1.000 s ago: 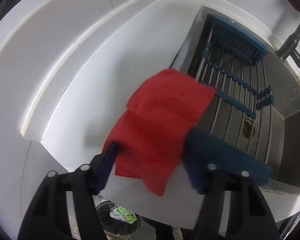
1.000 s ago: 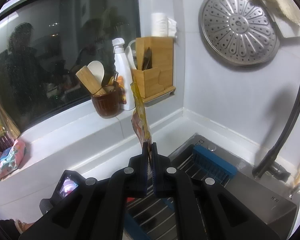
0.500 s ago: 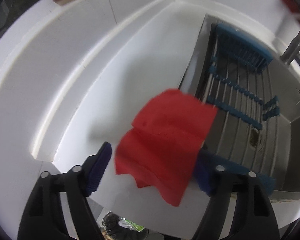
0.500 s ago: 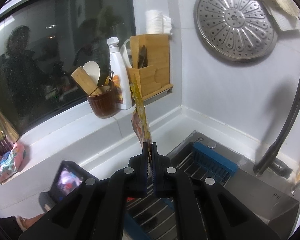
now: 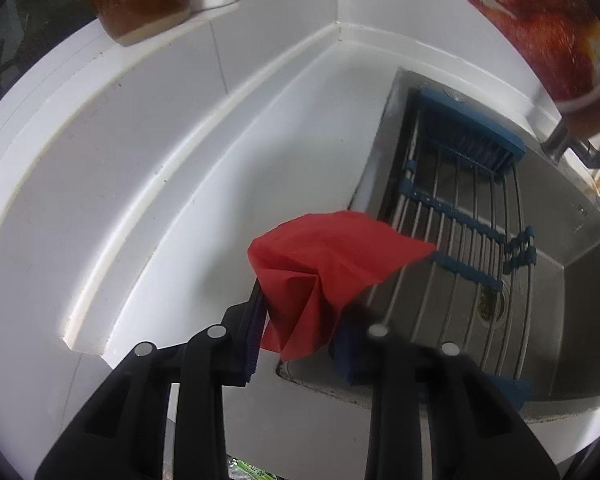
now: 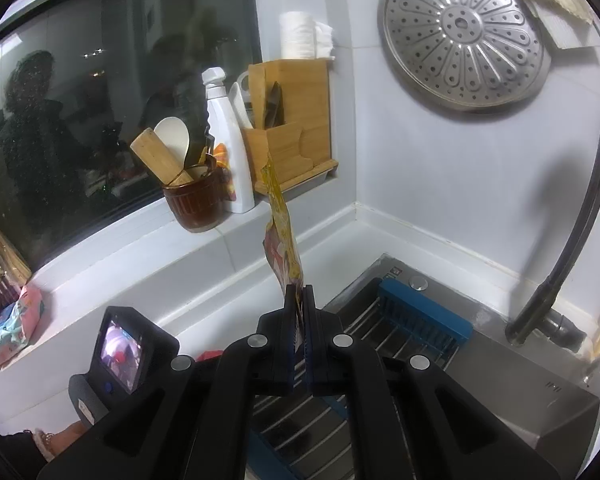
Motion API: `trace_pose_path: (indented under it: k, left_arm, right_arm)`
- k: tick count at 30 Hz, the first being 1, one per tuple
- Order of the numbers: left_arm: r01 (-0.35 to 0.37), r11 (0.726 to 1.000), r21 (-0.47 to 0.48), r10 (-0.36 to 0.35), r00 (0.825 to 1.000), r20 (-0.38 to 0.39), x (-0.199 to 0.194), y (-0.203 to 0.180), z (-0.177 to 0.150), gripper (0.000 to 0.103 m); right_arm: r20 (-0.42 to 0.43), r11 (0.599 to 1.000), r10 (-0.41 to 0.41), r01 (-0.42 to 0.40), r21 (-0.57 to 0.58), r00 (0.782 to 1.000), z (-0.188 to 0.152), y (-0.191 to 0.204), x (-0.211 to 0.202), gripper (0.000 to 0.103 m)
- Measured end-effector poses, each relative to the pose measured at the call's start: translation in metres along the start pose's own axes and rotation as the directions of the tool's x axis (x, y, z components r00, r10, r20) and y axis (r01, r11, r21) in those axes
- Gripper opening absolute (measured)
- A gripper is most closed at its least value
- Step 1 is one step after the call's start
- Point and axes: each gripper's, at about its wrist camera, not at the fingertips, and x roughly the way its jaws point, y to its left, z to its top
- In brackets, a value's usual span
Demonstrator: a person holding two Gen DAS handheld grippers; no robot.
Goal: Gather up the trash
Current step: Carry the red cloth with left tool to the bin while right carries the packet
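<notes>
Red paper napkin (image 5: 332,264), thin, matte and creased, bunches between the left gripper (image 5: 300,328) fingers, which are closing on it; its free corner points right, over the steel sink (image 5: 572,280) and its wire rack (image 5: 464,200), beside the white desk (image 5: 204,216). Right gripper (image 6: 299,312) fingers pinch a glossy yellow snack wrapper (image 6: 281,236); the flat strip stands upright, long axis vertical.

Black gripper (image 5: 300,320) frames, silver screws, blue ribbed fingers (image 5: 252,336).
</notes>
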Motion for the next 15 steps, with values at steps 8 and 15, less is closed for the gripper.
trace_pose_path:
  k: [8, 15]
  left_arm:
    - [-0.012, 0.999, -0.036, 0.012, 1.000, 0.003, -0.005, 0.006, 0.006, 0.031]
    - [0.004, 0.998, -0.066, 0.000, 0.997, 0.071, -0.040, 0.010, 0.020, 0.031]
  right_arm:
    - [-0.010, 1.000, -0.009, 0.009, -0.002, 1.000, -0.001, 0.000, 0.001, 0.003]
    - [0.002, 0.999, -0.038, 0.038, 0.012, 0.999, 0.002, -0.004, -0.003, 0.003]
